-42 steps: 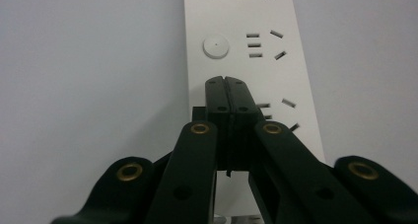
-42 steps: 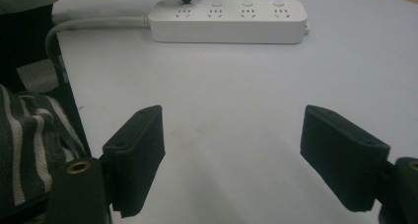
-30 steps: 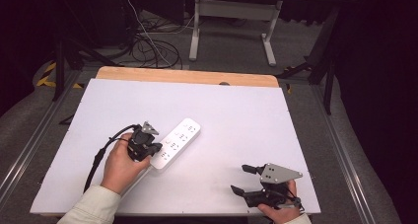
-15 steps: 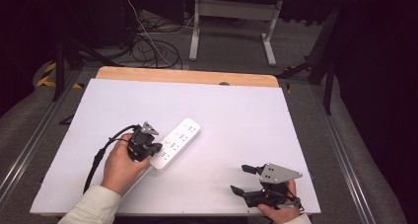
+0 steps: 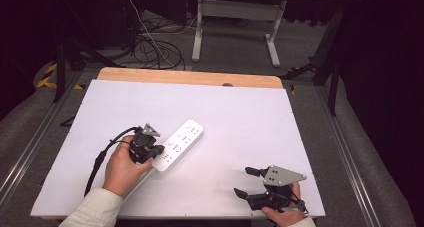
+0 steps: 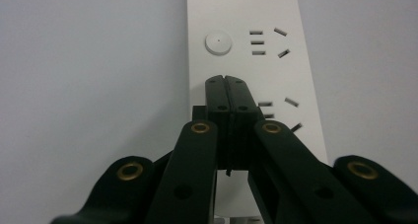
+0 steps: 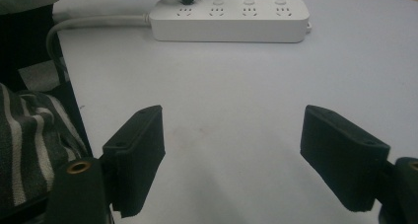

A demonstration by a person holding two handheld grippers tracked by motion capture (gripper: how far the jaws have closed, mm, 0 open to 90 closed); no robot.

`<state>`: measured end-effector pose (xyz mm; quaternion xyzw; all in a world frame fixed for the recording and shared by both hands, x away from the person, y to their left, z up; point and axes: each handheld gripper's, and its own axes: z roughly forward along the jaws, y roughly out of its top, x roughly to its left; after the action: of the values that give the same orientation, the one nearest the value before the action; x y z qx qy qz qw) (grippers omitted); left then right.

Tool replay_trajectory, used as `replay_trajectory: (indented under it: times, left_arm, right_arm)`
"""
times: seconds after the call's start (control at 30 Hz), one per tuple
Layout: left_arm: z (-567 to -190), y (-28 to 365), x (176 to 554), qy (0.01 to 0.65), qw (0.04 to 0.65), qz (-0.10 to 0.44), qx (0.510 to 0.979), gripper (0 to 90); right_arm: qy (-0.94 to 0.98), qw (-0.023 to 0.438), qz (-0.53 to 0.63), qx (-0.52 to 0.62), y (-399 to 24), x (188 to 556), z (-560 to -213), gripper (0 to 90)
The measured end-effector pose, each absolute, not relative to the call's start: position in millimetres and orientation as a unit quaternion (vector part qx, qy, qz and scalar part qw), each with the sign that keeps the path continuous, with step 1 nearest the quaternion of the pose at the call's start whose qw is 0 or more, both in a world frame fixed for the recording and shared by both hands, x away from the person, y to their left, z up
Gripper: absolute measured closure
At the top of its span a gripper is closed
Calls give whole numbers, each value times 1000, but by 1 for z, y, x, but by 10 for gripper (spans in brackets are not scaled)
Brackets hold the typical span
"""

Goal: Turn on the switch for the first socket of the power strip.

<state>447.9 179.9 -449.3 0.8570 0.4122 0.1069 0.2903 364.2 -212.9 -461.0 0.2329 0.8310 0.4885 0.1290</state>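
your white power strip [image 5: 179, 145] lies flat on the white table [image 5: 235, 117], a bit toward your left side from the middle of it. it sits at a slant, with one end toward you and the other end pointing away and to your right. it has four round buttons in a row, and a set of plug holes beside each button.

your left gripper [image 5: 159, 149] is at the near end of the power strip. its two black jaws are pressed tight together with nothing between them. in the left gripper view the tips [image 6: 227, 81] are down over the top face of the strip [image 6: 256, 51], just below one round button [image 6: 218, 42] and beside the plug holes. you cannot tell if the tips touch the strip. your left hand [image 5: 121, 168] is wrapped around the gripper, and a black cable [image 5: 100, 159] loops out from it on the side away from the strip.

your right gripper [image 5: 246, 183] is well apart from the power strip, near the table edge closest to you. its jaws are spread wide with only bare table between them. in the right gripper view the strip [image 7: 229, 19] lies far ahead, and its white cord [image 7: 84, 24] leaves from one end. a striped cloth [image 7: 29, 145] is at the edge of that view, far from the strip.
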Motion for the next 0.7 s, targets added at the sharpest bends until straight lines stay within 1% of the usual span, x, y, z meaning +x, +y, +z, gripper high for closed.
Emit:
replay_trajectory:
  times: [0.23,0.33,0.47,0.6,0.7]
  left_arm:
    - [-448,178,447,414,286,112,857,900]
    - [-444,176,445,422,278,101,857,900]
    - [-439,179,443,423,305,108,846,900]
    - [-430,179,439,417,309,116,847,900]
    - [-426,177,436,414,314,112,847,900]
  right_arm:
    - [832,129,487,233,-213,364,-461,251]
    - [831,129,488,233,-213,365,-461,251]
    - [832,128,487,234,-213,365,-462,251]
    - [832,129,486,234,-213,365,-462,251]
    - [832,130,486,234,-214,365,-462,251]
